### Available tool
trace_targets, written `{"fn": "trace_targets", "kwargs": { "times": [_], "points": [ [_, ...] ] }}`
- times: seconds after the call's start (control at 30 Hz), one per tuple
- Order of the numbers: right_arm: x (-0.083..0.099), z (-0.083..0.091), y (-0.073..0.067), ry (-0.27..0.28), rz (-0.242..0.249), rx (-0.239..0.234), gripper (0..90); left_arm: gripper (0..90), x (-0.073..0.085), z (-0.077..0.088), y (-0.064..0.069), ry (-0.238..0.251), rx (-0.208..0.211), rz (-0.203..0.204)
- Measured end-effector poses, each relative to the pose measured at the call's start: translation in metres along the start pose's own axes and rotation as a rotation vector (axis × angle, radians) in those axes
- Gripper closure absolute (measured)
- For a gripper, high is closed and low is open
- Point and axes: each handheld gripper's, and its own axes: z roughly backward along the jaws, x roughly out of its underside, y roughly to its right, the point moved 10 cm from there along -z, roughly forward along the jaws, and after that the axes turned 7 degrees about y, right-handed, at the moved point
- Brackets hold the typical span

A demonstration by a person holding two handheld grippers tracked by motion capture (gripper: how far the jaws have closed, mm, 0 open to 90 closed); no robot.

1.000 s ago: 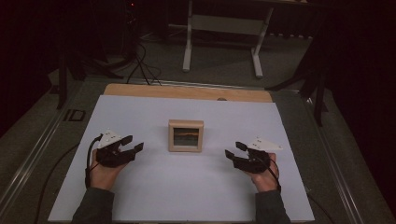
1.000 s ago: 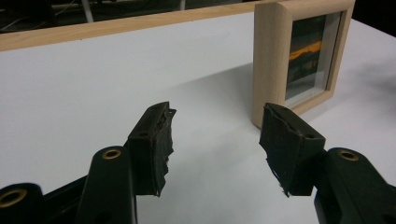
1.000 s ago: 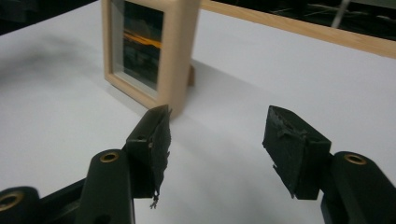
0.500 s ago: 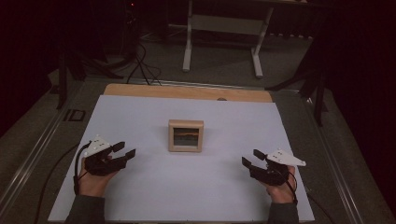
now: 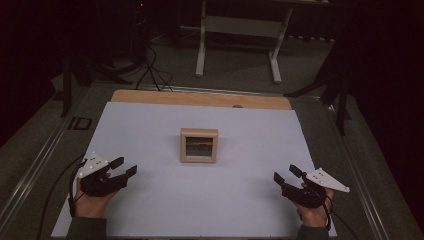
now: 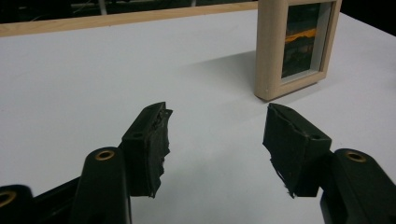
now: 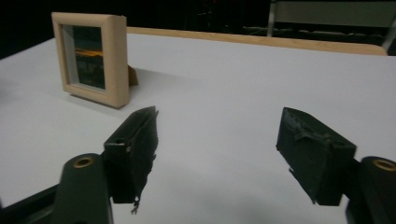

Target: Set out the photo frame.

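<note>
Both the left tool [image 5: 125, 167] and right tool [image 5: 286, 174] are released and empty, well apart from the upright picture frame [image 5: 199, 145] on the bench [image 5: 150, 125], their jaws having just been opening.

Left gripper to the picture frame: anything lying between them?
Nothing. In the left gripper view, bare white table runs from the open left gripper to the picture frame; the high view shows the same.
</note>
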Motion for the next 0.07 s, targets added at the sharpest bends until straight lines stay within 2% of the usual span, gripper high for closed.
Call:
{"fn": "trace_targets", "kwargs": {
  "times": [0.07],
  "points": [
    [0.0010, -0.0006, 0.0018, -0.005, 0.014, 0.008, 26.4, 38.8, 0.0007, 0.0002, -0.0008, -0.003, -0.001, 0.001]
  ]
}}
